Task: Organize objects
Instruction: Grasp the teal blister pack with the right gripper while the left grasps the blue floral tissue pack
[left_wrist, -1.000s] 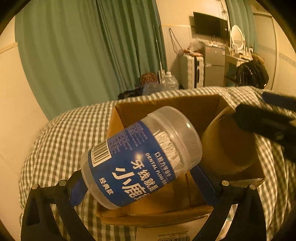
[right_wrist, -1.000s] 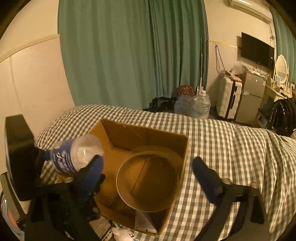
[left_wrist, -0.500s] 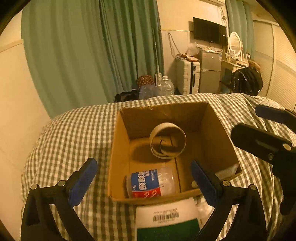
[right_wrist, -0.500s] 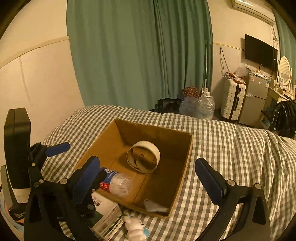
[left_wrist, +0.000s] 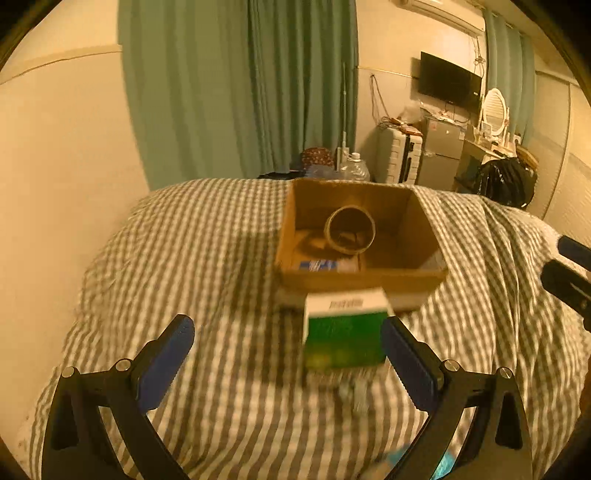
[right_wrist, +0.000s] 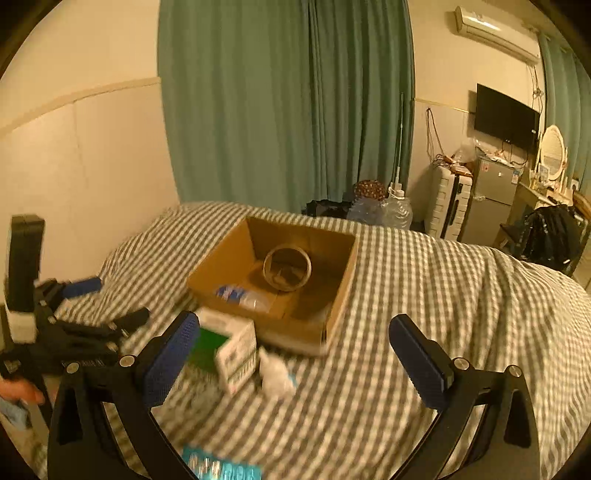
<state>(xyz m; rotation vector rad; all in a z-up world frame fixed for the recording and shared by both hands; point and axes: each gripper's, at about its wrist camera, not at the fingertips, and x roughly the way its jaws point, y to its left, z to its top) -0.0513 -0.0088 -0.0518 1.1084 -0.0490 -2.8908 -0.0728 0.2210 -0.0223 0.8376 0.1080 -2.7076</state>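
We hold two hand-held grippers over a bed (left_wrist: 207, 258) covered in green-and-white check cloth. The left hand-held gripper (left_wrist: 288, 354) fills the bottom of the left wrist view, its blue-padded fingers spread wide with nothing between them. The right hand-held gripper (right_wrist: 295, 350) sits at the bottom of the right wrist view, likewise spread wide and empty.

A cardboard box (left_wrist: 424, 236) stands open at the centre of the left wrist view, on the bed. Inside it a tape roll (left_wrist: 349, 235) stands on edge toward the back, and a clear bottle (left_wrist: 321, 264) with a blue label lies on its side at the front, near the box's near wall. In the right wrist view the same box (right_wrist: 221, 266) sits just above centre, with the roll (right_wrist: 287, 268) and bottle (right_wrist: 240, 295) inside.

Just in front of the box lies a green-and-white carton (left_wrist: 343, 332), touching or almost touching the near wall; the blur keeps us from saying which. In the left wrist view it sits between the left gripper's fingers but farther off. A small white packet (right_wrist: 275, 373) lies beside the carton, lower centre of the right wrist view. A teal packet (right_wrist: 221, 467) shows at the bottom edge there.

The left gripper also shows at the left edge of the right wrist view, blurred.
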